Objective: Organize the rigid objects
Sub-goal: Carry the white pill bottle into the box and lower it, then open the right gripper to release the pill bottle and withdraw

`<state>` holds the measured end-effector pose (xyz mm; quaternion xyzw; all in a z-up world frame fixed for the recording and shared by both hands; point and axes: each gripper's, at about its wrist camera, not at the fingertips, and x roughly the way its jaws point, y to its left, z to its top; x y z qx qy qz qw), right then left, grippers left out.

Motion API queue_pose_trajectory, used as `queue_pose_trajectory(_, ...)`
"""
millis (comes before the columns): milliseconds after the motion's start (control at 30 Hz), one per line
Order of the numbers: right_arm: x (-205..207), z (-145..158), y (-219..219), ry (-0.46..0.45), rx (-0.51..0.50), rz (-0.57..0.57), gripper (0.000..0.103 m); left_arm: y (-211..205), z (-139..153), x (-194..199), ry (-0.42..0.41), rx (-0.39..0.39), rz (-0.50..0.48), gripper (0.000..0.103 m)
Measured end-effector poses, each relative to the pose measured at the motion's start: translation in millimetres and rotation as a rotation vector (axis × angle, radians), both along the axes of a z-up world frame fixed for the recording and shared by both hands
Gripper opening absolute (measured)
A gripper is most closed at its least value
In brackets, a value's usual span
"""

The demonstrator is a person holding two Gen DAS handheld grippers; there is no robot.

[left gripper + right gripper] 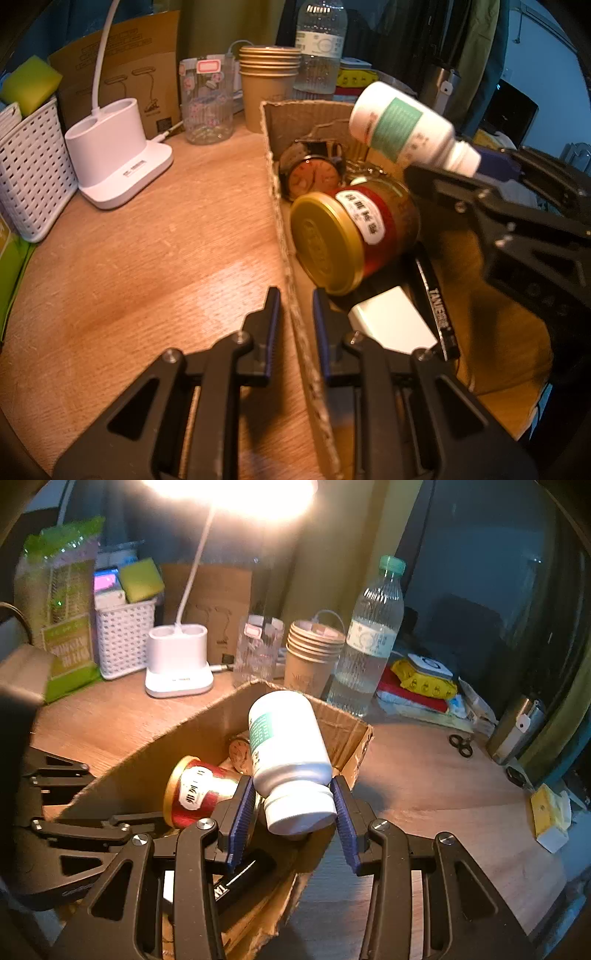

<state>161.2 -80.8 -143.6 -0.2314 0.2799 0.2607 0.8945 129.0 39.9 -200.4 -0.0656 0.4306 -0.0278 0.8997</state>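
Note:
An open cardboard box (pixel 295 114) stands on the wooden desk. My left gripper (pixel 296 295) is shut on the box's near left wall, one pad on each side. My right gripper (pixel 295 812) is shut on the cap end of a white pill bottle (pixel 288 753) with a green label. It holds the bottle tilted above the box (pixel 192 731). From the left wrist view the bottle (pixel 402 125) hangs over the box's far right part. Inside lie a red-labelled jar with a gold lid (pixel 351 236), a wristwatch (pixel 314 173), a white block (pixel 391 325) and a black bar (pixel 439 310).
Behind the box stand a stack of paper cups (pixel 267 85), a water bottle (pixel 321 48), a clear glass (pixel 207 103), a white lamp base (pixel 118 155) and a white basket (pixel 29 173). Small scissors (pixel 461 744) and a yellow pack (pixel 424 675) lie on the right.

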Motion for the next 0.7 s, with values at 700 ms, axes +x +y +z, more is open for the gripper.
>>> queue_pose_trajectory(700, -10, -5, 5, -0.006, -0.048, -0.045, 0.05, 0, 0, 0, 0.0, 0.001, 0.0, 0.019)
